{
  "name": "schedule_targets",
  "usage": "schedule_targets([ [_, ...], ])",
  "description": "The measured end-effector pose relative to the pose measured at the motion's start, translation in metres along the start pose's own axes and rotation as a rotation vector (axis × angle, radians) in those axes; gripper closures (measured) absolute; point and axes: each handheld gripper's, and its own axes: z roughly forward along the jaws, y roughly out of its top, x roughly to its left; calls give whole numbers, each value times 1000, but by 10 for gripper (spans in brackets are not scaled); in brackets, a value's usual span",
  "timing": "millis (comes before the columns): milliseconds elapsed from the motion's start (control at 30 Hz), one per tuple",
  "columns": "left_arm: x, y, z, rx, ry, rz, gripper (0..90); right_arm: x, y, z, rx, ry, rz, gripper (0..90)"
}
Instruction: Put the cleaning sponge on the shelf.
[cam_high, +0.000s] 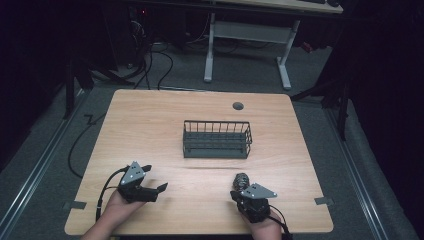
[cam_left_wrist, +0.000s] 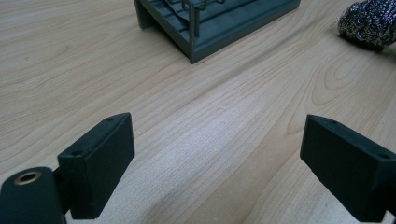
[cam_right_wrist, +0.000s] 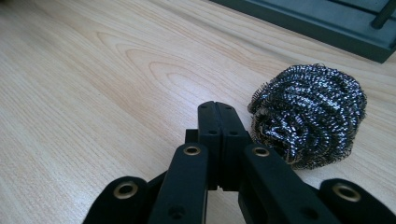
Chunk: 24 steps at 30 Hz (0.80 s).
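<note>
A steel wool scourer lies on the wooden table near its front edge, right of centre. My right gripper sits just behind it, held by a hand. In the right gripper view the jaws of the right gripper are pressed together with nothing between them, and the scourer rests just to the right of their tips. My left gripper is at the front left, open, above bare wood. In the left gripper view the left gripper has its jaws wide apart, and the scourer shows far off at the top right.
A dark wire basket stands mid-table, and it is visible as the basket and the basket in the gripper views. A cable hole lies behind it. Beyond the table stand a white desk frame and floor cables.
</note>
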Motion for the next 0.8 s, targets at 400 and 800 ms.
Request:
schedule_targets([
  [400, -1, 0, -1, -1, 0, 4, 107, -7, -3, -1, 7, -48, 7, 900],
  [800, -1, 1, 0, -3, 1, 6, 107, -32, -10, -11, -4, -122, 75, 900],
])
